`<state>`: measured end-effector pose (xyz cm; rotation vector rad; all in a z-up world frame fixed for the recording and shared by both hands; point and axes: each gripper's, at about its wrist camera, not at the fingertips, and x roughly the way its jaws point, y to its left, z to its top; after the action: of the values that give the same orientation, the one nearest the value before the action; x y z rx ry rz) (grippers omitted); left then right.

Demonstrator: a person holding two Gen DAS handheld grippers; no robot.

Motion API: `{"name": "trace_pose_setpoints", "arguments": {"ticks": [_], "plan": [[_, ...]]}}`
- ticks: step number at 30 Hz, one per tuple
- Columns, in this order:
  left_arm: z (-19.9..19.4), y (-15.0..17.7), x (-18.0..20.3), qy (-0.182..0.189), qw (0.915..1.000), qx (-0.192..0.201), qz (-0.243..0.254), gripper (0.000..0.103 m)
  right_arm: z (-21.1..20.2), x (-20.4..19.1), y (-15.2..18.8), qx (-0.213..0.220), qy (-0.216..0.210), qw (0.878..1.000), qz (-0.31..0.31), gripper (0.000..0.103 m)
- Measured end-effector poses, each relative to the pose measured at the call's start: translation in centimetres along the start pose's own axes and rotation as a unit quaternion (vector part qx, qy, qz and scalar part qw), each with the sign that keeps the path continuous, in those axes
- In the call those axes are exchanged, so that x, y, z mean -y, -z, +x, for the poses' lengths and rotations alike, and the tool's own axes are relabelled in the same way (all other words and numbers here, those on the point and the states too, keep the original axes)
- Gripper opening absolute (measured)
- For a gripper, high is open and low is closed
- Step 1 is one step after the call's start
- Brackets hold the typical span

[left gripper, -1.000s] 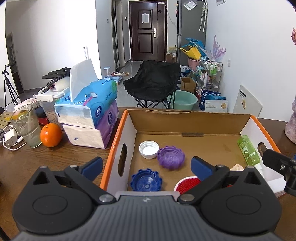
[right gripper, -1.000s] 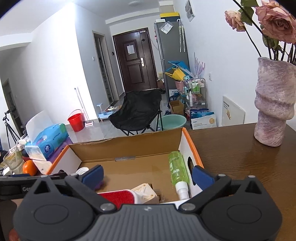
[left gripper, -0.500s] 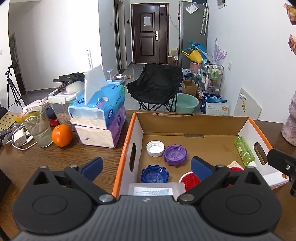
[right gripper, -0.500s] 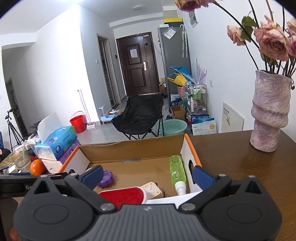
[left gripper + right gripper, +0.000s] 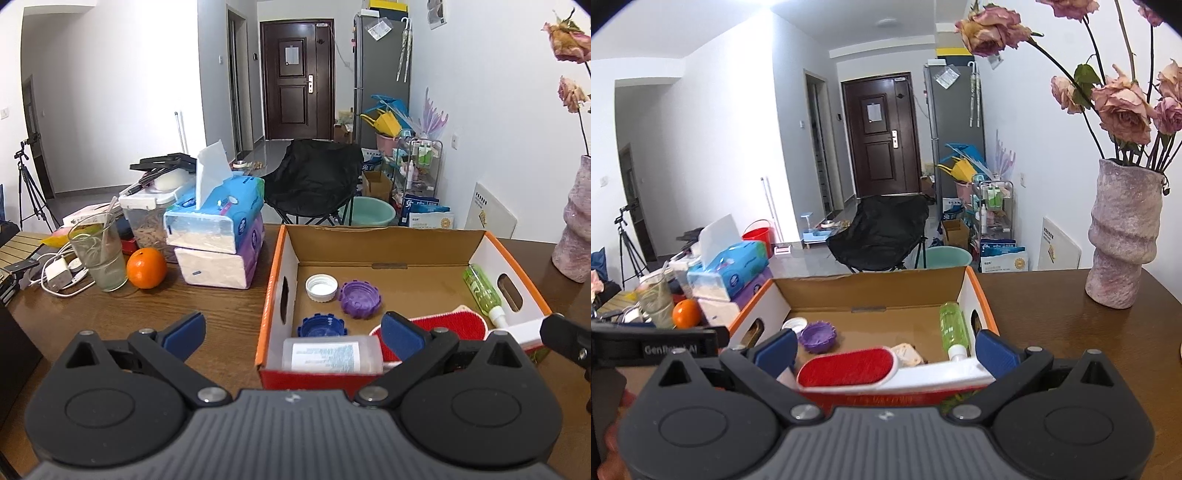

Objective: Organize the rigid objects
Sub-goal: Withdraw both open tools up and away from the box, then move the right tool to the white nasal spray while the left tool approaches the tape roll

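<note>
Left gripper [image 5: 291,330] spread wide, holding nothing; right gripper [image 5: 884,349] also wide apart, empty. Cardboard box [image 5: 384,242] sits ahead of both on the wooden table [image 5: 147,306]. Between the left fingers: clear bottle [image 5: 330,355] lying at box's near wall, blue cap [image 5: 320,325], purple cap [image 5: 360,298], white cap [image 5: 321,287] beyond. Red brush [image 5: 847,367] between right fingers (green bottle [image 5: 951,326] just inside the right finger). Orange [image 5: 146,267] beyond left finger.
</note>
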<state>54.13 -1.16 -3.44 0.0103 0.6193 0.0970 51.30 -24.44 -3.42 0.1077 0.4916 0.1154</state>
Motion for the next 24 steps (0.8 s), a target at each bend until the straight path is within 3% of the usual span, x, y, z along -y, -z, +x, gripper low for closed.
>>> {"name": "trace_pose_setpoints", "arguments": {"ticks": [15, 24], "plan": [[-6.2, 5.0, -2.6, 0.049, 0.9987, 0.014, -0.002, 0.103, -5.0, -0.3, 5.7, -0.009, -0.006, 1.0, -0.02, 0.103], [-7.7, 9.6, -4.3, 0.048, 0.9988, 0.009, -0.008, 0.103, -6.2, -0.2, 9.6, -0.025, -0.011, 0.998, -0.06, 0.103]]}}
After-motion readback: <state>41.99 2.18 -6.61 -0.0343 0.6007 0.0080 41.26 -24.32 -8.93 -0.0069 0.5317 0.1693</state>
